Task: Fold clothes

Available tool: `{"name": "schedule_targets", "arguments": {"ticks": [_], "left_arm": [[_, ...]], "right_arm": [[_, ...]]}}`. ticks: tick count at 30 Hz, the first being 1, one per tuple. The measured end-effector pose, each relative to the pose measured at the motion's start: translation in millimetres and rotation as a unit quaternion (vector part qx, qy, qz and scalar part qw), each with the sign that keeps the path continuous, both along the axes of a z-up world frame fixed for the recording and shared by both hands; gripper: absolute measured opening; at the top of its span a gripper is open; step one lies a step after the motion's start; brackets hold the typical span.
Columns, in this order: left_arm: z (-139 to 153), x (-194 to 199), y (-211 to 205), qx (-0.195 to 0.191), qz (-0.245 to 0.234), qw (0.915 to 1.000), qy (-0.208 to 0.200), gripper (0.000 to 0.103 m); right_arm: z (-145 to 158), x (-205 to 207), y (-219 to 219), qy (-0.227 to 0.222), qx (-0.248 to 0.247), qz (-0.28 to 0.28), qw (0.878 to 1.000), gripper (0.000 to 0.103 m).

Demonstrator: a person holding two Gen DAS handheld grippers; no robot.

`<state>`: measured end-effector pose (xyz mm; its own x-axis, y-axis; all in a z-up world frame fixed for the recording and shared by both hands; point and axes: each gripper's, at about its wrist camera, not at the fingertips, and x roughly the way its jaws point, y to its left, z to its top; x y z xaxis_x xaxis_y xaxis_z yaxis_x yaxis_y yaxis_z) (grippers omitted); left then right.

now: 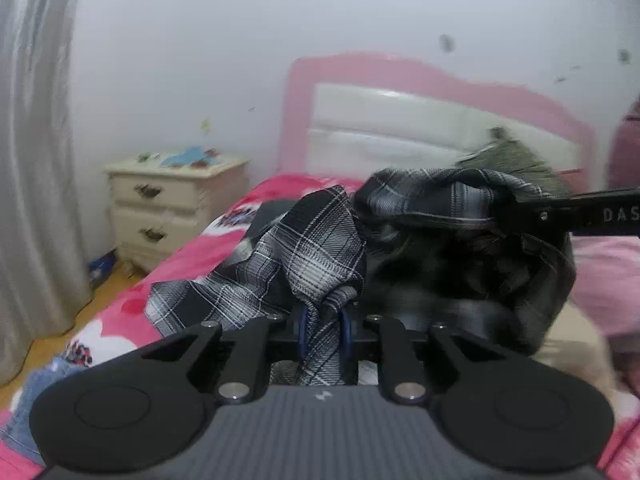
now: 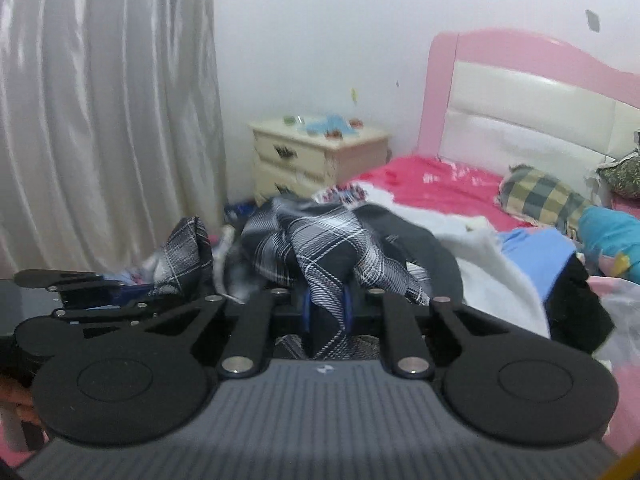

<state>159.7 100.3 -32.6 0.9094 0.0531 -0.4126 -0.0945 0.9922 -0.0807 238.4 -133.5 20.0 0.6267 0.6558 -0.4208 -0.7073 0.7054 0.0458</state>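
Observation:
A black, grey and white plaid shirt [image 1: 320,240] hangs bunched above the pink bed. My left gripper [image 1: 324,320] is shut on a twisted fold of it. My right gripper [image 2: 326,306] is shut on another part of the same plaid shirt [image 2: 328,252]. In the left wrist view the right gripper [image 1: 560,212] comes in from the right edge, clamped on the shirt's dark upper fold. In the right wrist view the left gripper [image 2: 160,288] shows at the left, holding a plaid corner. The cloth sags between the two grips.
A pink bed [image 2: 436,184] with a pink and white headboard [image 1: 400,120] lies ahead. A cream nightstand [image 2: 316,160] stands by the grey curtain [image 2: 108,120]. White, blue and black clothes [image 2: 500,264] and a checked pillow [image 2: 540,196] lie on the bed.

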Motion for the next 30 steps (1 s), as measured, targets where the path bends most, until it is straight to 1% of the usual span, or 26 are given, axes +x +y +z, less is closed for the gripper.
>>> {"name": "schedule_targets", "arguments": {"ticks": [2,5,8,10,12,14,15,17,19,21,24,26,28,29,30], "left_arm": [[14.6,-33.3,-4.0,-0.001,-0.031,0.9995,-0.006,0.017],[29.9,-89.7,-13.4,0.003,-0.075,0.9971,-0.009,0.017],[36.3,-146.3,-18.1,-0.008,-0.108,0.9940,0.010,0.017],[39.2,-182.4,-16.3,-0.024,-0.114,0.9929,0.021,0.017],[41.8,-211.7,-8.3,-0.038,-0.114,0.9924,0.025,0.017],[43.1,-238.4,2.8,-0.068,-0.111,0.9908,0.038,0.017],[43.4,-248.4,7.7,-0.081,-0.110,0.9896,0.045,0.016],[42.9,-265.0,17.5,-0.083,-0.114,0.9884,0.057,0.017],[36.2,-274.1,29.1,-0.095,-0.119,0.9855,0.075,0.016],[27.0,-280.4,37.5,-0.108,-0.118,0.9824,0.097,0.016],[3.1,-291.4,48.3,-0.120,-0.106,0.9774,0.137,0.017],[-19.8,-297.6,46.8,-0.122,-0.132,0.9658,0.187,0.018],[-42.8,-299.1,45.1,-0.117,-0.154,0.9520,0.237,0.021],[-54.0,-297.1,44.4,-0.111,-0.163,0.9448,0.262,0.024],[-62.5,-297.2,43.6,-0.101,-0.159,0.9415,0.279,0.027]], "right_arm": [[16.3,-21.4,-23.3,0.002,0.026,0.012,1.000,0.013],[38.3,-67.6,-62.4,0.018,0.062,0.031,0.997,0.012],[47.1,-118.6,-103.4,0.052,0.093,0.041,0.993,0.012],[45.1,-154.2,-127.3,0.075,0.111,0.046,0.990,0.012],[37.4,-190.5,-148.2,0.085,0.129,0.047,0.987,0.011],[28.7,-230.7,-171.2,0.091,0.144,0.044,0.984,0.010],[24.5,-246.0,-179.5,0.094,0.145,0.039,0.984,0.010],[11.6,-270.4,-195.7,0.107,0.141,0.018,0.984,0.010],[-4.8,-284.0,-212.9,0.129,0.141,-0.003,0.982,0.010],[-23.1,-295.2,-226.5,0.151,0.114,-0.023,0.982,0.010],[-51.1,-300.3,-240.4,0.179,0.064,-0.060,0.980,0.010],[-67.3,-304.1,-255.7,0.197,0.050,-0.090,0.975,0.010],[-90.5,-290.7,-265.7,0.245,-0.002,-0.146,0.958,0.015],[-100.7,-282.6,-268.6,0.276,-0.037,-0.177,0.944,0.015],[-110.2,-273.3,-270.5,0.305,-0.084,-0.215,0.924,0.018]]}}
